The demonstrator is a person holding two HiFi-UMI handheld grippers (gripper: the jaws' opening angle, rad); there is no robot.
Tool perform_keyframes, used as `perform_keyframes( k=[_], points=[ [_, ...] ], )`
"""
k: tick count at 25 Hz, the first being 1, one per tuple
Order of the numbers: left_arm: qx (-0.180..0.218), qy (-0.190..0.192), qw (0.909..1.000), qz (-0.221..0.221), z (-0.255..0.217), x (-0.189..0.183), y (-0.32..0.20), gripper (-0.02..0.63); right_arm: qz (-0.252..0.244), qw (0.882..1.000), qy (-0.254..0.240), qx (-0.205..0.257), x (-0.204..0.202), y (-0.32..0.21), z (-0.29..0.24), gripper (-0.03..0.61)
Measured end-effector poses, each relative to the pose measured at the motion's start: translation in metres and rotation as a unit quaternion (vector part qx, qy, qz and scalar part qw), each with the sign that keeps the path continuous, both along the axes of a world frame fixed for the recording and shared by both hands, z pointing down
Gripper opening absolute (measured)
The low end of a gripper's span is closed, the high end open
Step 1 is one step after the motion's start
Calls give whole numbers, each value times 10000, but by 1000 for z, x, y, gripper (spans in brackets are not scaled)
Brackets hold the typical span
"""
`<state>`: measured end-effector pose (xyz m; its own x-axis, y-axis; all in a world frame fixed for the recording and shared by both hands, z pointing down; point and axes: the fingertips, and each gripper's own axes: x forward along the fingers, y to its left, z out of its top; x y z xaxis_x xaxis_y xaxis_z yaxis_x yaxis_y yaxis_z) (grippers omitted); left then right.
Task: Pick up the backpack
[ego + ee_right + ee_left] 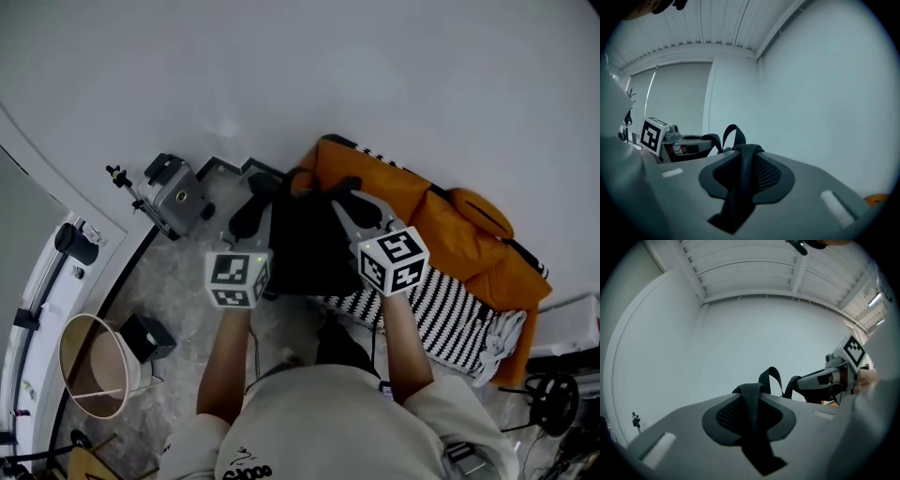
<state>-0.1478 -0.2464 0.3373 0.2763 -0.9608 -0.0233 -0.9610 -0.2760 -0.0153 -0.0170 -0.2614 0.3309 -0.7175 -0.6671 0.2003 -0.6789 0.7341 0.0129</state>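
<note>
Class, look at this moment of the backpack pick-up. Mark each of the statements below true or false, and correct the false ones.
1. The left hand-held gripper and the right hand-held gripper are each shut on a black strap of the backpack. True.
2. The backpack is orange. False: it is black; the sofa behind it is orange.
3. A black-and-white striped cloth lies on the sofa. True.
4. Nothing is touching the backpack. False: both grippers grip it by its straps.
5. The person wears a dark long-sleeved jacket. False: the top is light and the forearms are bare.
</note>
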Motion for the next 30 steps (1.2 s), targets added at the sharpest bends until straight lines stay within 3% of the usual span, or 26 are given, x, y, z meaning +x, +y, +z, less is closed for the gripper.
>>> perform_keyframes(
  k=[20, 30],
  points=[
    [759, -271, 9967, -92, -92, -7, 61, 69, -407, 9953, -154, 870, -8, 62, -83, 77],
    [843, -371, 9957, -126, -102, -8, 80, 69, -525, 9938, -153, 963, -11, 78, -93, 77]
  ],
)
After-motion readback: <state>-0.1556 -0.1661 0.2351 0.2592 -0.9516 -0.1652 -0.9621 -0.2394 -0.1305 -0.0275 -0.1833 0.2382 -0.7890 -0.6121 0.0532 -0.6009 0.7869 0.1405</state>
